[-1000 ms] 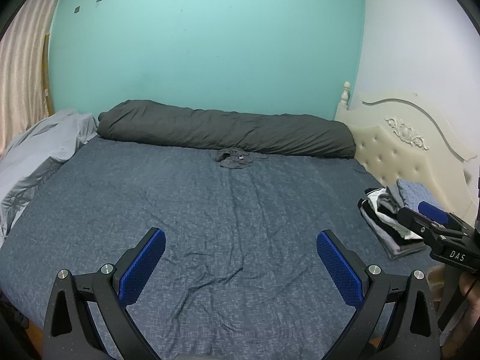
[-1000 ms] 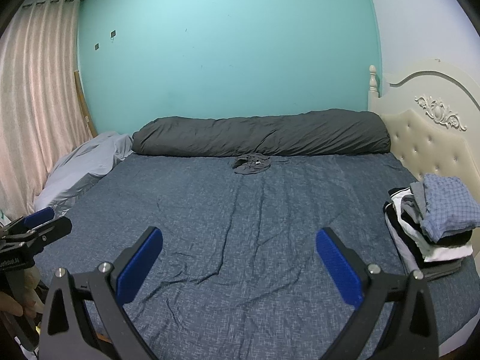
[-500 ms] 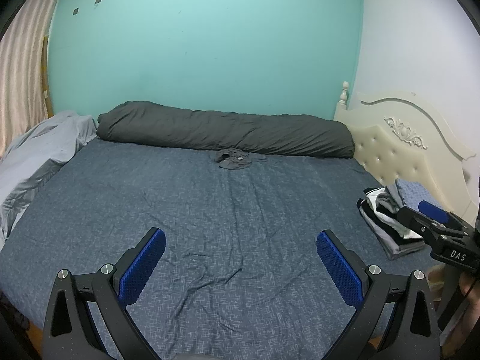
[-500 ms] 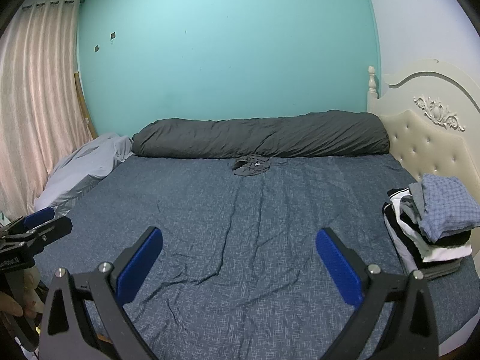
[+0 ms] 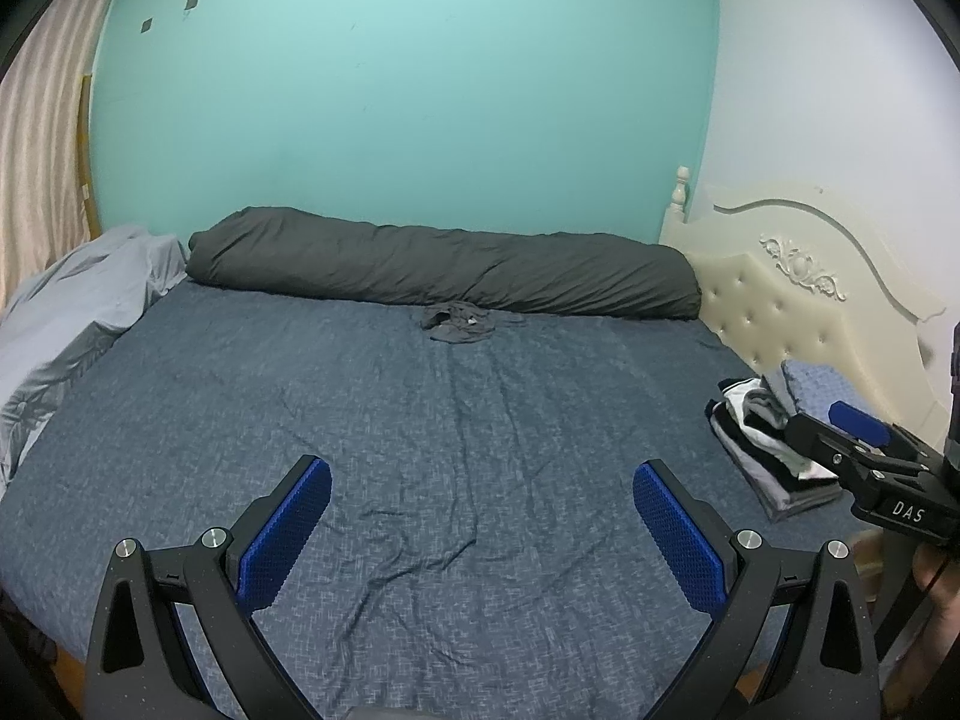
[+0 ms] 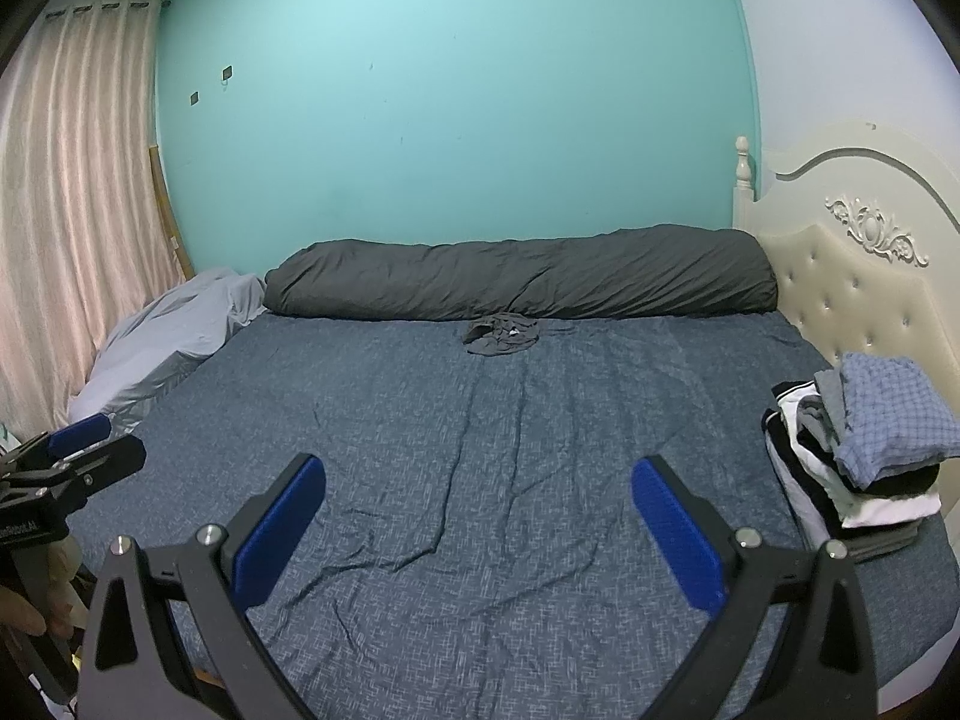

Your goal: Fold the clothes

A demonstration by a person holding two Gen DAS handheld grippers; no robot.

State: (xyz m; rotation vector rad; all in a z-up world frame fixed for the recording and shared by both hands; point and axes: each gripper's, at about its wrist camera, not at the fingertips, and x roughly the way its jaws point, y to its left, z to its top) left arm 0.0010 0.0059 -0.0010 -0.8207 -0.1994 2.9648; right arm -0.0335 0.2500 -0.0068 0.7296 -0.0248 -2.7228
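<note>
1. Left tongs [image 5: 480,522]: jaws spread wide, nothing between them, hanging over the near part of the bed [image 5: 300,396].
2. Right tongs [image 6: 477,519]: same, jaws wide apart and empty, over the near edge of the bed.
3. Each pair shows at the edge of the other's view, so they sit side by side, well apart.
4. Loose garment [image 5: 457,321], small, dark grey and crumpled: straight ahead of both tongs, far across the bed, just in front of the rolled dark duvet [image 5: 444,267]. Looks like shorts or underwear, too small to say.
5. Folded stack [image 6: 864,456]: to the right of the right tongs, at the bed's edge near the cream headboard [image 6: 852,288]. Blue checked piece on top, white and black layers under it.
6. Pale grey sheet [image 6: 174,330] bunched at the far left, beside the curtain [image 6: 78,210].
7. Blue bedsheet creased ahead of the tongs.
</note>
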